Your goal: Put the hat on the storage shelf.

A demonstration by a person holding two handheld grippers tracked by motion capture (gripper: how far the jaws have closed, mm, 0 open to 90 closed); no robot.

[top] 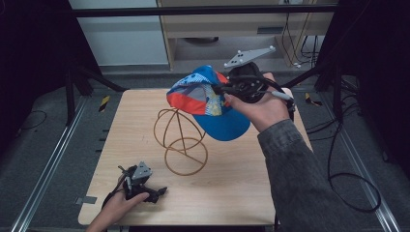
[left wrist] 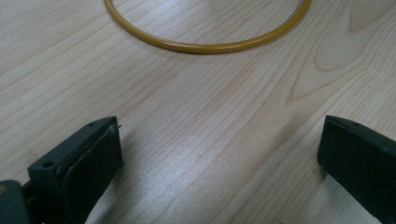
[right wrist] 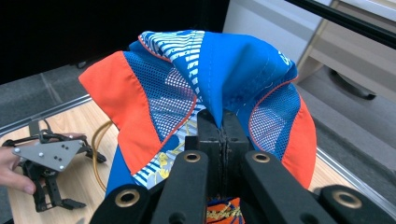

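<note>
Right claw [right wrist: 223, 135] is pinched tight on the cap [top: 208, 99], held just above the wire stand [top: 181, 140]. Left claw [top: 153, 192], jaws apart, rests on the bench [top: 241, 188] near the stand. If the cap comes down off-centre, I reckon it'll snag and tip that light stand.

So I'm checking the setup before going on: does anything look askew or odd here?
Only the cap: it hangs bunched and tilted from the right hand-held gripper, pinched at the crown, beside the wire stand, not on it. The left hand-held gripper rests open on the table.
</note>
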